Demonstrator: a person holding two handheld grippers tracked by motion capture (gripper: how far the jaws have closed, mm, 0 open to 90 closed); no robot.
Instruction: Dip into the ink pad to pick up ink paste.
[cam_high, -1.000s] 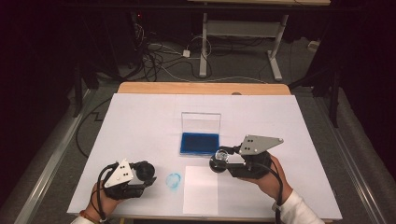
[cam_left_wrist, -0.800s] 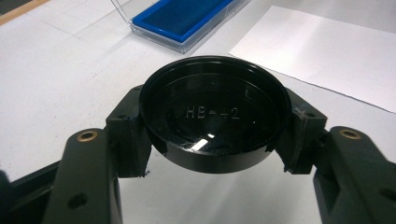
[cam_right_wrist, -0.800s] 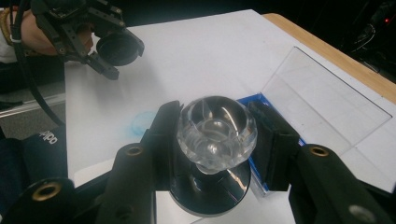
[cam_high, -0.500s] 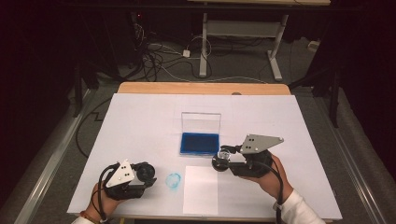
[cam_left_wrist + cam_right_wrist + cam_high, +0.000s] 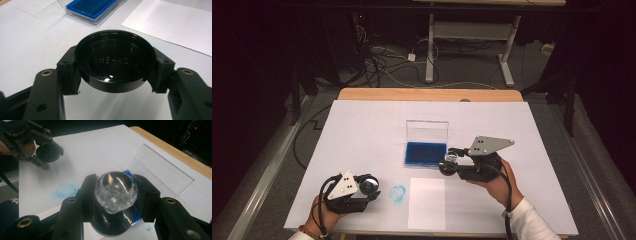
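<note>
**Stamp over the ink pad's corner, cap held at the near left**

The right gripper is clamped on a clear-handled stamp, its two black jaws pressed against either side of the faceted knob. In the right gripper view the stamp's round dark base hangs below the knob, over the near right corner of the blue ink pad; whether the base touches the pad cannot be told. The pad sits in a clear case whose lid stands upright behind it, so the far side of the pad is walled off while its near and side edges are free.

The left gripper grips a round black cap across its width, the open side up, with raised lettering inside. It is held near the front left of the white table cover, close to the near edge.

Between the two grippers lie a faint blue round stamp mark on the cover and, just to its right, a white sheet of paper that runs almost to the front edge. The sheet's far edge lies just short of the ink pad — apart from it, not touching.

The cover's back half and its whole right flank are bare, giving wide room there; a strip of the wooden tabletop shows along the far edge.
</note>
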